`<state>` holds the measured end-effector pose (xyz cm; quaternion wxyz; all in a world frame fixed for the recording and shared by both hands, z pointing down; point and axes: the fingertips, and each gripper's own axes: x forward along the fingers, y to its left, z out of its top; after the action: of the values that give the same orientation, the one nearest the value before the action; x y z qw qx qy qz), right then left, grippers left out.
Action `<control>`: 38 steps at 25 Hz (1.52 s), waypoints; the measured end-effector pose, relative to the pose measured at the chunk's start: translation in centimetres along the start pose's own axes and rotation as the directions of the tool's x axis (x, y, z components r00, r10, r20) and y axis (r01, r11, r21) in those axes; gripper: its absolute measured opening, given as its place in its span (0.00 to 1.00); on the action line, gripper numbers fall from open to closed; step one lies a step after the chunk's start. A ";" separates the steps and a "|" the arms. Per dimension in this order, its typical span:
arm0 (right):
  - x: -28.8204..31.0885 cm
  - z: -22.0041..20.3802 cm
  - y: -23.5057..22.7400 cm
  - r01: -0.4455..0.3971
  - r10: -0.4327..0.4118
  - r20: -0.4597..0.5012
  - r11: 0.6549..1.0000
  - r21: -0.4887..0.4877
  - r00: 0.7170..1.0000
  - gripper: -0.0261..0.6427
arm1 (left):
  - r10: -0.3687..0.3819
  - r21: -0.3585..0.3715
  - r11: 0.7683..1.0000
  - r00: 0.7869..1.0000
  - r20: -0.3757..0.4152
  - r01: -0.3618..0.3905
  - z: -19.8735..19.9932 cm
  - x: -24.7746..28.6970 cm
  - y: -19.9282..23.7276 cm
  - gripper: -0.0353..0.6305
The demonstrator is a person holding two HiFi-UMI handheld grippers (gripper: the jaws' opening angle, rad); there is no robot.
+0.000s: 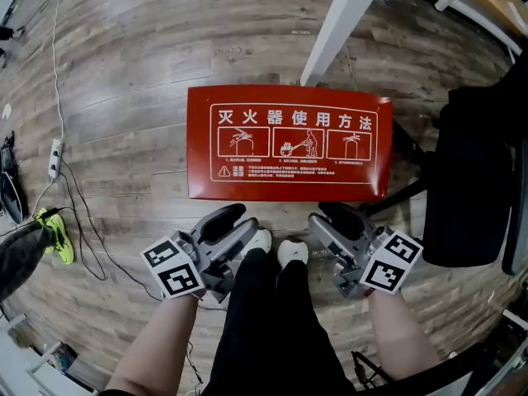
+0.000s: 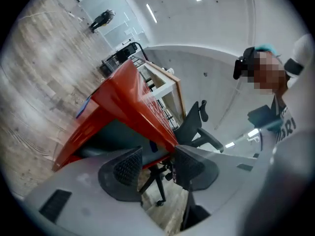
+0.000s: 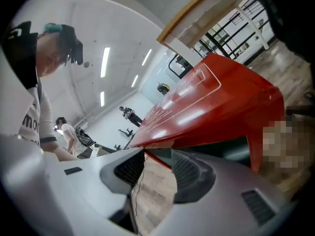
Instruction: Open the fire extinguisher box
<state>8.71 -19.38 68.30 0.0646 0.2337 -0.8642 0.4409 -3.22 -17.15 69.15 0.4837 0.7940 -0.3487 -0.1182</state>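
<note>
Now the left claw and right claw both stand open and empty, side by side just short of the near edge of the red fire extinguisher box, which lies on the wooden floor.

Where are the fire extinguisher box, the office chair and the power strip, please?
fire extinguisher box (image 1: 289, 143), head view, lid's printed panel.
office chair (image 2: 191, 124), left gripper view, backrest.
power strip (image 1: 56, 157), head view, its white body.
</note>
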 end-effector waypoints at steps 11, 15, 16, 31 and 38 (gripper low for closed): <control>0.6 -0.2 -1.4 -0.084 0.084 0.011 0.996 -0.005 0.996 0.28 | -0.132 0.056 0.990 0.991 0.027 0.130 1.4 0.9 0.2 0.33; 1.1 0.2 -1.2 -0.107 0.107 0.005 0.994 -0.010 0.994 0.31 | -0.106 0.047 0.993 0.994 0.032 0.104 1.1 1.2 1.0 0.32; 1.2 0.3 -1.2 -0.112 0.112 0.000 0.994 -0.018 0.994 0.32 | -0.105 0.043 0.994 0.994 0.038 0.103 1.1 1.3 1.2 0.32; -0.8 2.9 2.8 -0.223 0.222 0.128 0.975 -0.008 0.967 0.32 | -0.252 0.098 0.965 0.960 0.122 0.241 4.0 0.8 -3.9 0.32; -1.3 6.0 4.0 -0.246 0.217 0.250 0.965 0.089 0.944 0.32 | -0.292 0.068 0.956 0.937 0.194 0.284 6.8 1.2 -6.2 0.32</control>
<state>8.60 -21.66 61.35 -0.1057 0.1849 -0.8594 0.4648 -3.16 -20.85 60.64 0.4077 0.8297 -0.2783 -0.2608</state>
